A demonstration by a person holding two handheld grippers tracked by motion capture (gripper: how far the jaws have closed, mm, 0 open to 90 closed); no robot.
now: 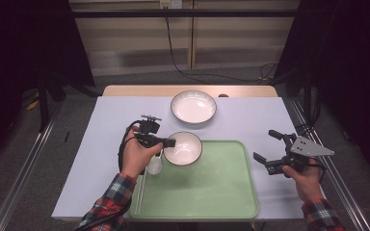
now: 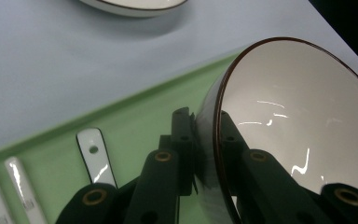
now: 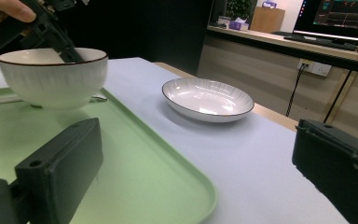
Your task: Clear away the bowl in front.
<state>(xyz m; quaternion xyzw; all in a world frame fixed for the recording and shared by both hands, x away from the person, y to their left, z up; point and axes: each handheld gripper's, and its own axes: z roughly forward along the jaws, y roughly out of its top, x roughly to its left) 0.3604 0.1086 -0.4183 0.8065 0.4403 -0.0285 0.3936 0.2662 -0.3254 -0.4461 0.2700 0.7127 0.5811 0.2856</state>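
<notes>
At centre frame in the high view, the left tongs (image 1: pixel 169 143) are clamped on the rim of the white bowl (image 1: pixel 183 148), one jaw inside and one outside the wall. That bowl sits over the upper left corner of the green tray (image 1: pixel 221 192), and the right gripper view shows it just above the tray floor, tilted a touch. Up close in the left gripper view, the bowl (image 2: pixel 289 121) fills the right side, its dark rim pinched between the black jaws. Left of it on the tray lie a white spoon (image 2: pixel 95 161) and a pair of pale chopsticks (image 2: pixel 21 189). Over at the right edge of the worktop (image 1: pixel 106 144), the right tongs (image 1: pixel 267 150) hang wide apart, holding nothing, beside the tray. Further up the frame, a shallow white plate (image 1: pixel 193 107) rests alone on the worktop, well clear of the tray.
</notes>
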